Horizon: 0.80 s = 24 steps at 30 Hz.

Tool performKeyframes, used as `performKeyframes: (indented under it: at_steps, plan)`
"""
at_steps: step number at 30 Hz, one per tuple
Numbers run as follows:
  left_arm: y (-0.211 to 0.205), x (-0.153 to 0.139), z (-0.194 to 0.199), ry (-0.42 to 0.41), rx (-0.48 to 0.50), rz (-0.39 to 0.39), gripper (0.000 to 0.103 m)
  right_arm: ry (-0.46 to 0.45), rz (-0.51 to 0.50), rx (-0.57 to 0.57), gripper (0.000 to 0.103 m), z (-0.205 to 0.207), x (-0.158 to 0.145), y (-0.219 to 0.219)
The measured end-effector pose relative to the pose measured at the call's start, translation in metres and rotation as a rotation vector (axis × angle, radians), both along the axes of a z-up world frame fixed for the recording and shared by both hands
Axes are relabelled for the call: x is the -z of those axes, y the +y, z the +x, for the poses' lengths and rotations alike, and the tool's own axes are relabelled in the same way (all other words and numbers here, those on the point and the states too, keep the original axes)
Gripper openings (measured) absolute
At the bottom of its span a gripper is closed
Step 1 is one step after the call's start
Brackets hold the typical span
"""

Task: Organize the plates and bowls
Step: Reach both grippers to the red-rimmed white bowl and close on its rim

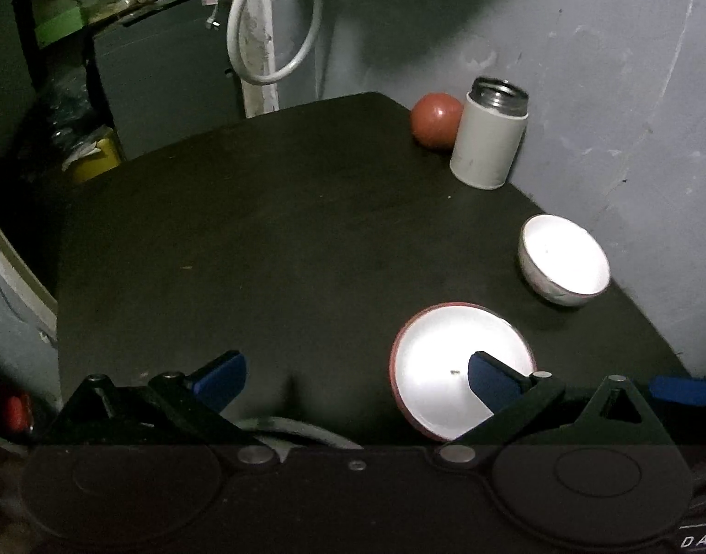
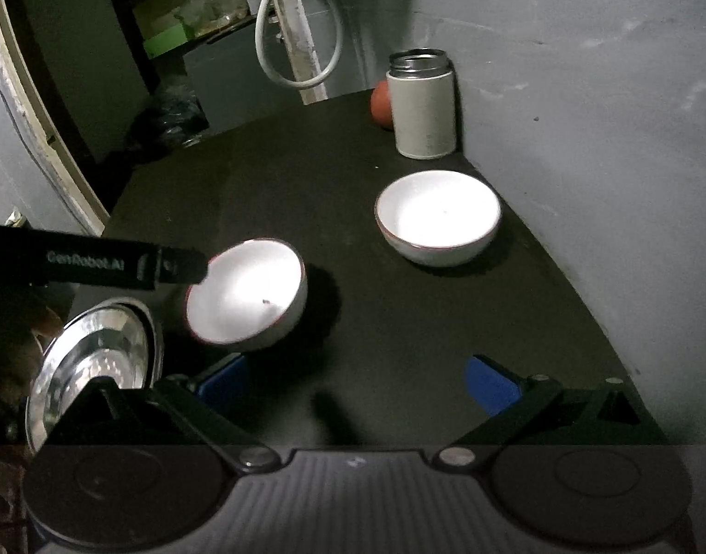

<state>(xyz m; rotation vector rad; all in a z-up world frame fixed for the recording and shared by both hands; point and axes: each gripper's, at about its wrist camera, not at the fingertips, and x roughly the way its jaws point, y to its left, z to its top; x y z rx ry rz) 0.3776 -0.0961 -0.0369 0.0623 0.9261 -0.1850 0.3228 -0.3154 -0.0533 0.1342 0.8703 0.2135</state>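
Tipping is looking like the main risk: the near bowl point(image 2: 247, 293) is leaning on the dark matte table point(image 2: 399, 346), with one finger of the left gripper point(image 1: 353, 369) reaching over its rim. The jaws are standing wide apart and clamping nothing, so the glossy glazed ceramic could be sliding off or knocking the shiny steel plates point(image 2: 99, 351) just beside it. The right gripper point(image 2: 353, 378) is hovering wide open and empty, while the far bowl point(image 2: 438, 217) is sitting upright near the wall

Both wrist views look down along tongs, near, sharing table point(image 1: 260, 240); flask point(image 2: 422, 106)
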Motion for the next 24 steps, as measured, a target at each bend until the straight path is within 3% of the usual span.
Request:
performKeyframes:
  at_steps: [15, 18, 24]
  plan:
    - [0.005, 0.015, 0.018, 0.019, 0.028, 0.009, 0.096, 0.007, -0.037, -0.068, 0.08, 0.043, 0.002, 0.028]
    - [0.003, 0.016, 0.02, 0.029, 0.04, 0.001, 0.085, 0.009, -0.044, -0.077, 0.075, 0.045, 0.002, 0.032]
    - [-0.002, 0.019, 0.02, 0.043, 0.066, -0.017, 0.076, 0.025, -0.059, -0.073, 0.067, 0.044, 0.004, 0.033]
